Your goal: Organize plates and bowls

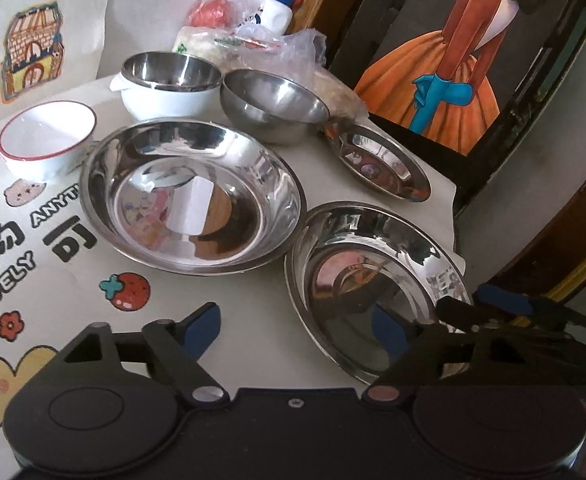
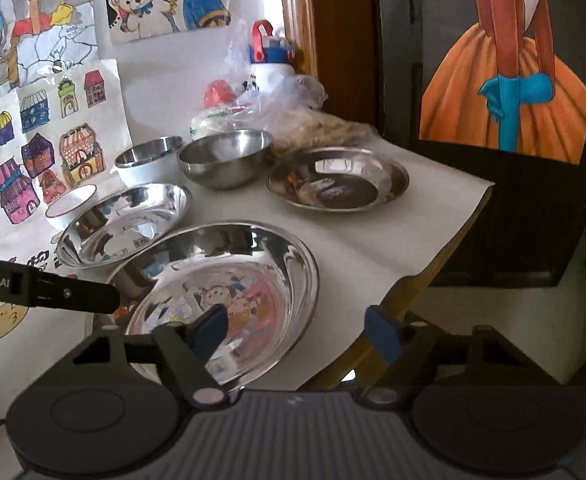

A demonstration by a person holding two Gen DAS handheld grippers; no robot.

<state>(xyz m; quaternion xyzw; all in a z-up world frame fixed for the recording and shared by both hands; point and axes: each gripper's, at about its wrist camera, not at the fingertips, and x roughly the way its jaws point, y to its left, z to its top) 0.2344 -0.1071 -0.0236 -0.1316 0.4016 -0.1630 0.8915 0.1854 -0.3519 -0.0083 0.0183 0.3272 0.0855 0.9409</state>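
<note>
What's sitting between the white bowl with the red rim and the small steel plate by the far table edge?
The big steel plate lies between the red-rimmed white bowl and the small steel plate; the left wrist view shows it best.

Printed cloth (image 1: 53, 280) on the worktop: "LOVELY" and cut-off "ANYT", beside large Chinese characters, partly cropped. Left hand-held gripper (image 2: 45, 290): white lettering "Robot.AI", start cropped. Nothing else legible.
</note>
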